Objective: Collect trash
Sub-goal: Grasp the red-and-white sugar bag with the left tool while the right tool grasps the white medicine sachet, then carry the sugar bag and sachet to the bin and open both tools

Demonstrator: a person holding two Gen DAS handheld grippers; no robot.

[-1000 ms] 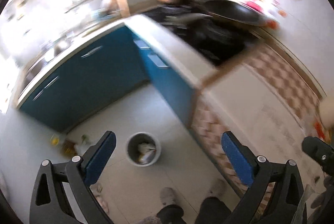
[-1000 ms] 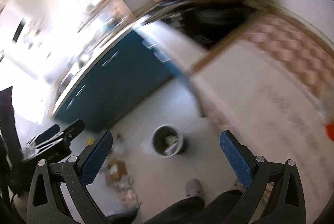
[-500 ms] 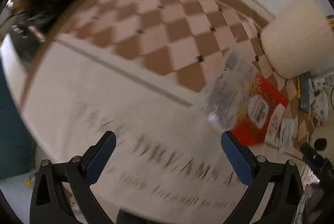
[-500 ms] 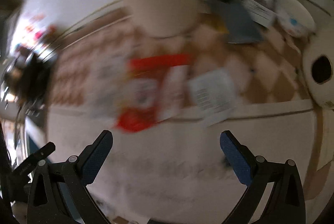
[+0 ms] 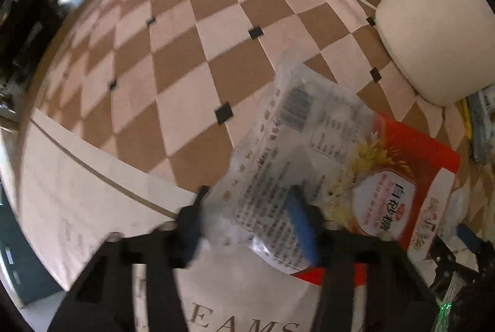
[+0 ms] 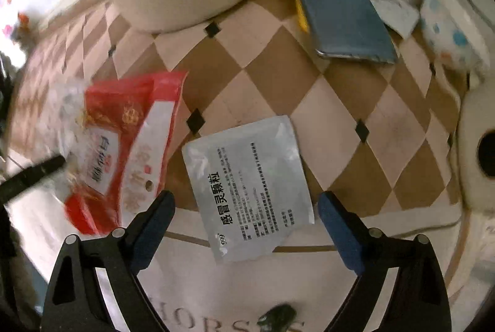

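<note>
A red-and-clear plastic food bag [image 5: 309,152] lies flat on the checkered tablecloth [image 5: 185,69]. My left gripper [image 5: 247,208] points down at it and its jaws are closing. The bag's clear end lies between the blurred fingers, and I see no firm pinch on it. The same bag [image 6: 123,140] shows at the left of the right wrist view. A silver medicine sachet [image 6: 247,186] lies beside it. My right gripper [image 6: 246,196] hangs straight over the sachet with its jaws wide and just starting to close, the sachet lying below and between the fingers, untouched.
A large white roll [image 5: 433,32] stands behind the bag. Further right lie a blue phone [image 6: 340,10], tissue packets [image 6: 451,32] and a white paper roll [image 6: 482,149]. The cloth's printed white border [image 6: 216,295] runs along the near edge.
Both views swung from the kitchen floor and its bin down onto the table. The left jaws narrowed around the bag's clear end. The right gripper settled over the silver sachet.
</note>
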